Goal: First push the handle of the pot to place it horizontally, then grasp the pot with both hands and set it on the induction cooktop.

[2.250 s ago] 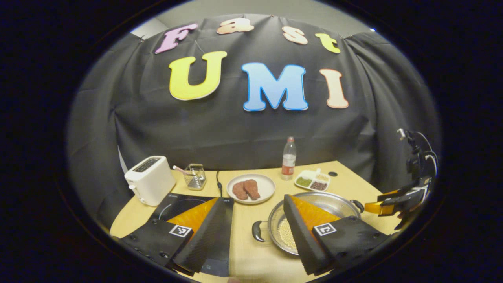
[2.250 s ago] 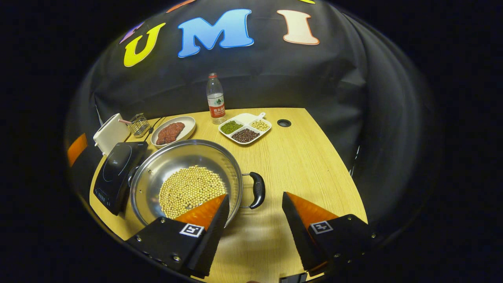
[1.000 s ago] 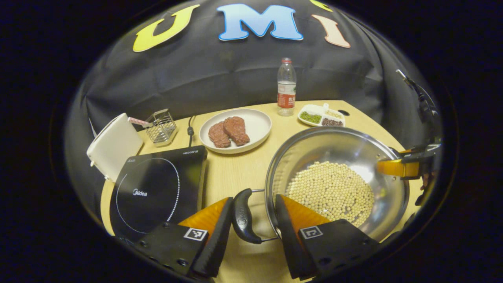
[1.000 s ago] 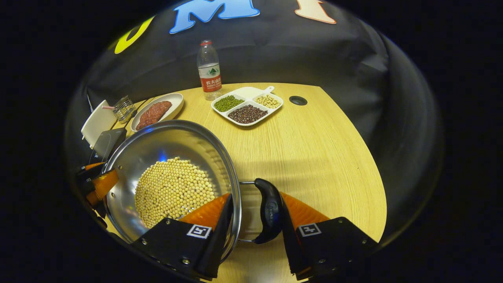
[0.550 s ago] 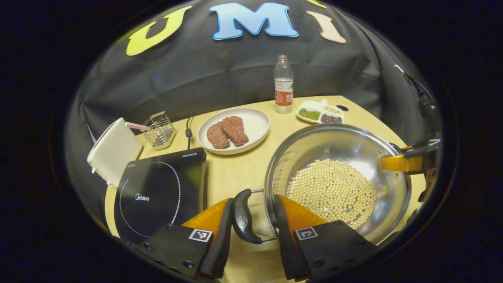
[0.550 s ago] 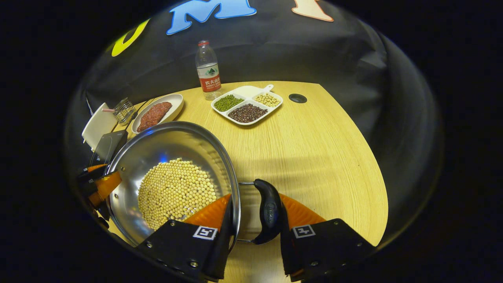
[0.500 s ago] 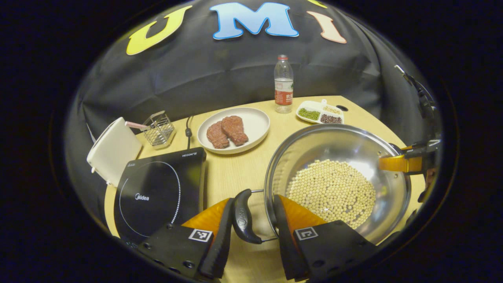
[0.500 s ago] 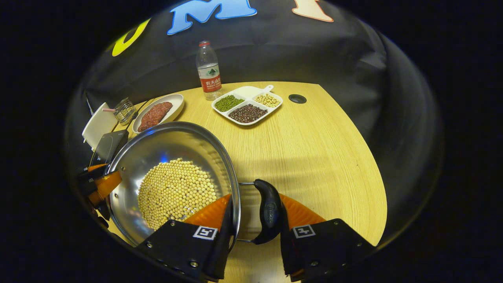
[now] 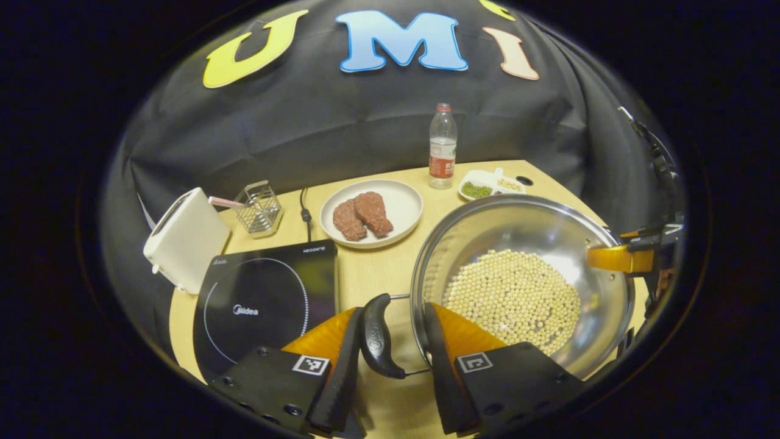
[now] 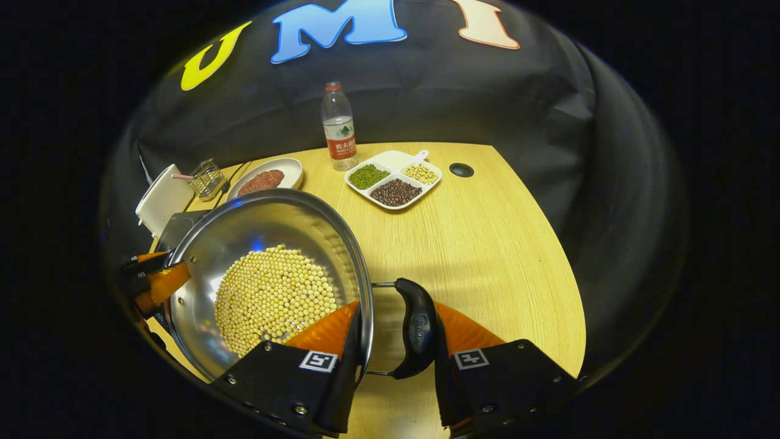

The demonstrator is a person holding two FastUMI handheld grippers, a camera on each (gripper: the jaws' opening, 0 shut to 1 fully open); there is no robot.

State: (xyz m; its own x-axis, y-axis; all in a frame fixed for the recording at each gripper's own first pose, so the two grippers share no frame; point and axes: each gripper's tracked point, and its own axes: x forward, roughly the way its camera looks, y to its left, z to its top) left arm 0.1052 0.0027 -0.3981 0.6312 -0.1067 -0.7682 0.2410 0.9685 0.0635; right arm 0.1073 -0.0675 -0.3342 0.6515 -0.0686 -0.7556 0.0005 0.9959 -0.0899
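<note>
Wooden table [image 10: 487, 244] carries the scene. Steel pot [image 9: 524, 231] of pale beans [image 9: 512, 299] sits right of the induction cooktop [image 9: 262, 299], not on it. Left gripper [image 9: 390, 360] is clamped across the pot's left side: one finger against the black handle [image 9: 375, 335], the other inside the rim. Right gripper [image 10: 393, 350] grips the opposite handle [image 10: 417, 329] and rim likewise. Behind: plate of meat [image 9: 372, 210], bottle [image 9: 442, 146], divided dish [image 10: 393, 180], toaster [image 9: 186, 238].
</note>
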